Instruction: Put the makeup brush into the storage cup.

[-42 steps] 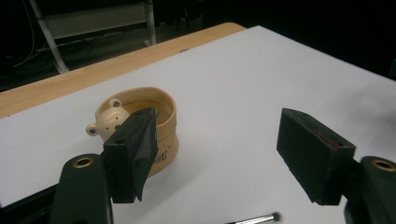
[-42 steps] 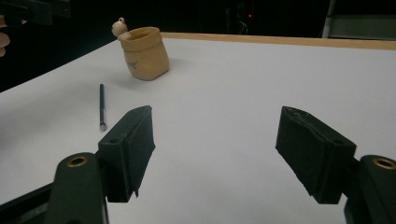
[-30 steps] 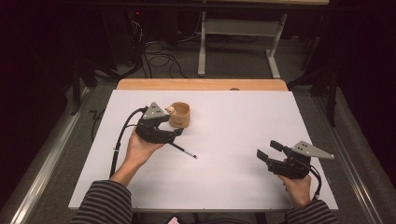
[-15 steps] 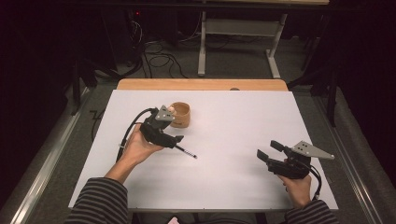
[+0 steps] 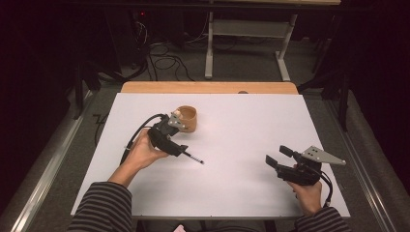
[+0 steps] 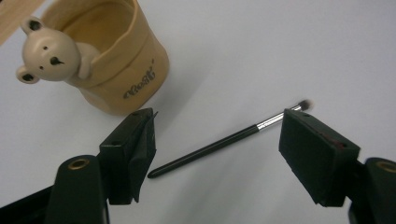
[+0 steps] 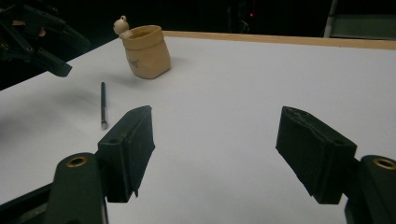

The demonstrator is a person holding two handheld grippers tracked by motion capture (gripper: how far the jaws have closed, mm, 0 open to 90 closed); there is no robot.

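A tan cup with a small bear figure on its rim (image 5: 187,117) (image 6: 116,60) (image 7: 145,50) stands upright on the white tabletop (image 5: 241,125). A thin black brush (image 5: 194,158) (image 6: 219,144) (image 7: 103,105) lies flat on the table in front of the cup. My left gripper (image 5: 178,146) (image 6: 219,122) hovers open just above the brush, one jaw on each side of its handle, not touching it. It also shows in the right gripper view as the left gripper (image 7: 42,42) at the top left. Toward the front right my right gripper (image 5: 277,155) (image 7: 217,114) is open with nothing between its jaws.
A wooden strip (image 5: 208,87) runs along the table's far edge. Beyond it the floor holds cables (image 5: 159,53) and a metal table frame (image 5: 251,34). A metal rail (image 5: 43,169) runs along the left side.
The left gripper has shifted slightly right, from beside the cup to over the brush. Brush, cup and right gripper have stayed put.
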